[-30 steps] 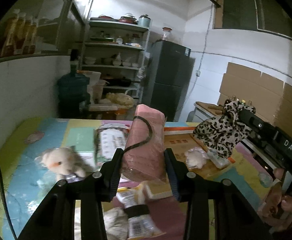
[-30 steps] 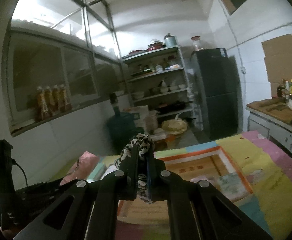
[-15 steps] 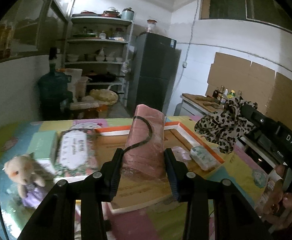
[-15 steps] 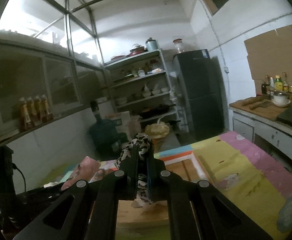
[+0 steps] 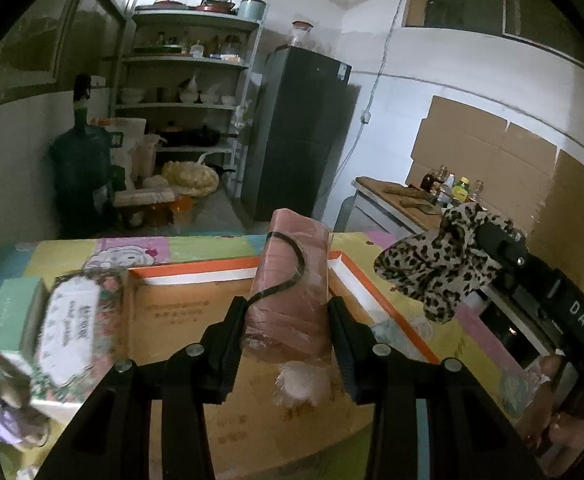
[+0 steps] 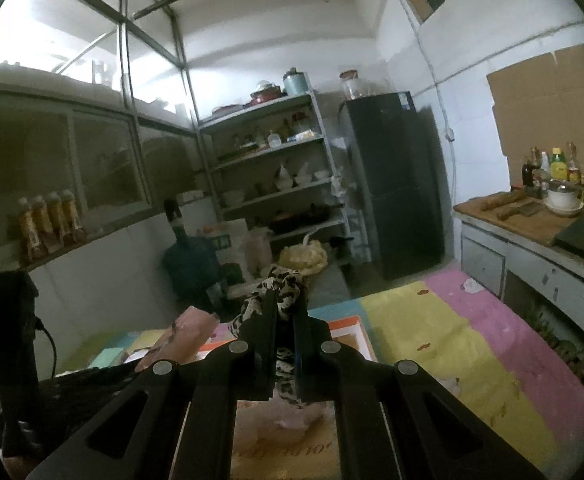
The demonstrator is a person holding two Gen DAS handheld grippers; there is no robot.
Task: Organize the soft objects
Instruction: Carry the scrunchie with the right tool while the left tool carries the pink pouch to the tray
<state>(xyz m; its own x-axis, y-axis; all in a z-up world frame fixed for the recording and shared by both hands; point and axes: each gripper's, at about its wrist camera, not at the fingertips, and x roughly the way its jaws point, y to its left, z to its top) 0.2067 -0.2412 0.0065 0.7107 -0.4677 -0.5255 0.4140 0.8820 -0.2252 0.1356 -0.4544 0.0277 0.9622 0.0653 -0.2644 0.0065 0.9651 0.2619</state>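
Note:
My left gripper (image 5: 288,320) is shut on a pink rolled towel in clear wrap (image 5: 292,280) and holds it above an orange-rimmed cardboard box (image 5: 220,304). My right gripper (image 6: 282,312) is shut on a leopard-print soft piece (image 6: 284,284), which also shows at the right of the left wrist view (image 5: 435,268), held in the air beside the box. A white fluffy item (image 5: 303,384) lies in the box under the towel. The towel shows in the right wrist view too (image 6: 188,332).
A floral packet (image 5: 72,328) and a mint green box (image 5: 12,312) lie left of the box on the colourful mat (image 6: 451,344). A plush toy (image 5: 8,412) is at the lower left edge. A shelf, fridge (image 5: 299,132) and counter (image 6: 531,232) stand behind.
Both grippers moved forward and right over the mat with their loads. The plush toy slid to the left edge of view, and the cardboard box now lies directly under the towel.

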